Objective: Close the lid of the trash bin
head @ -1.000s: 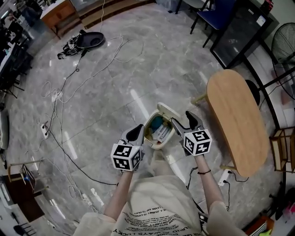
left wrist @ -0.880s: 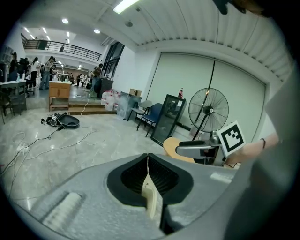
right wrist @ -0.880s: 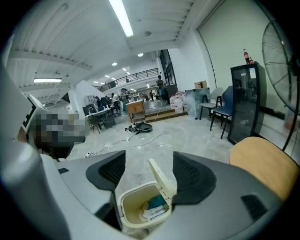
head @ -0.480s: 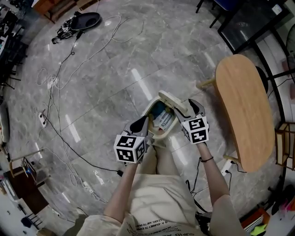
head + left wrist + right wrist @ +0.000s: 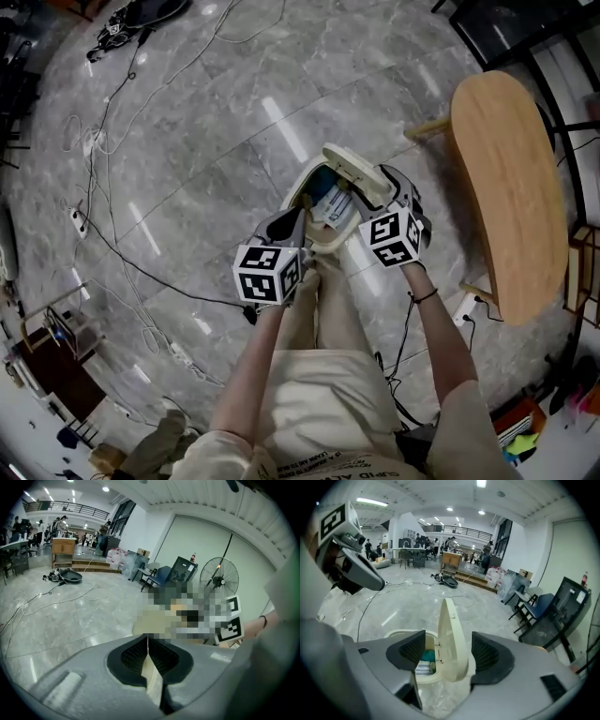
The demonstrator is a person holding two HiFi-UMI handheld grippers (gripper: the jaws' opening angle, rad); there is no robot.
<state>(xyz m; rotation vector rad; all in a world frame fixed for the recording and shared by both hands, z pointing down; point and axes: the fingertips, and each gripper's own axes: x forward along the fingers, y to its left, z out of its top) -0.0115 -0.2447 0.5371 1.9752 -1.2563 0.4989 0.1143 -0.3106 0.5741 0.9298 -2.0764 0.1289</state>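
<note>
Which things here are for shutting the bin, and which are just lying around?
For the job:
trash bin
lid, standing open
left gripper
right gripper, fingers either side of the lid

Just lying about:
wooden table
cables
blue chair
fan

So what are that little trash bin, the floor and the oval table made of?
The trash bin and its lid look like cream plastic: smooth, moulded, faintly glossy. The floor is polished grey stone or stone-look tile; veining, joint lines and mirrored ceiling lights show. The oval table has a pale, matt, evenly tan top, either wood or wood-look; I cannot tell which.
</note>
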